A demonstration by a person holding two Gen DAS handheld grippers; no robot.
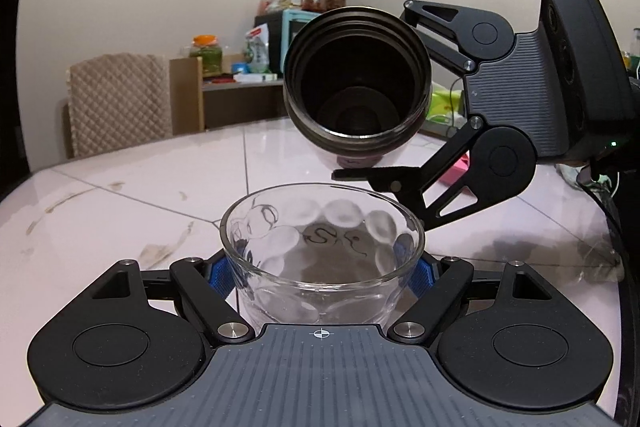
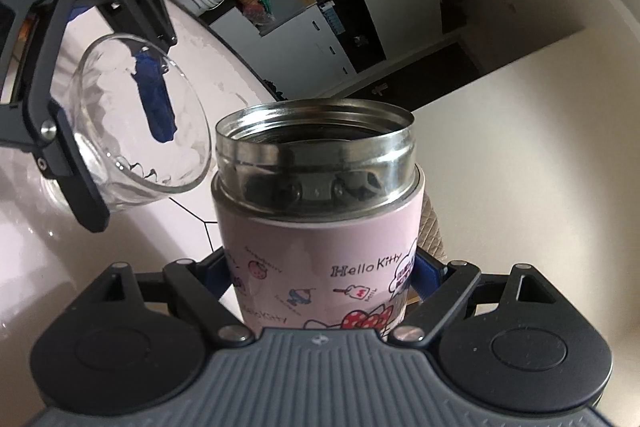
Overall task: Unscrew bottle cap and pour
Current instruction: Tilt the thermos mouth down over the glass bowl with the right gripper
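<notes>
The right tool (image 2: 322, 279) clamps the uncapped pink Hello Kitty flask (image 2: 320, 251), tipped above the glass bowl (image 1: 322, 251) gripped by the left tool (image 1: 322, 273) on the tabletop (image 1: 132, 195).

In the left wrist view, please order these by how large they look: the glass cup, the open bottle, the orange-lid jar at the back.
1. Glass cup, though nearest the camera
2. Bottle, nearly as large; real order unsure
3. Orange-lid jar, far away

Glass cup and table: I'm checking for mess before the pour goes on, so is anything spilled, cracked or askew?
No spill or crack shows. The glass cup looks empty, held upright above the table, which has brownish smears at left. The flask is tipped, mouth toward the cup, as expected for pouring.
</notes>
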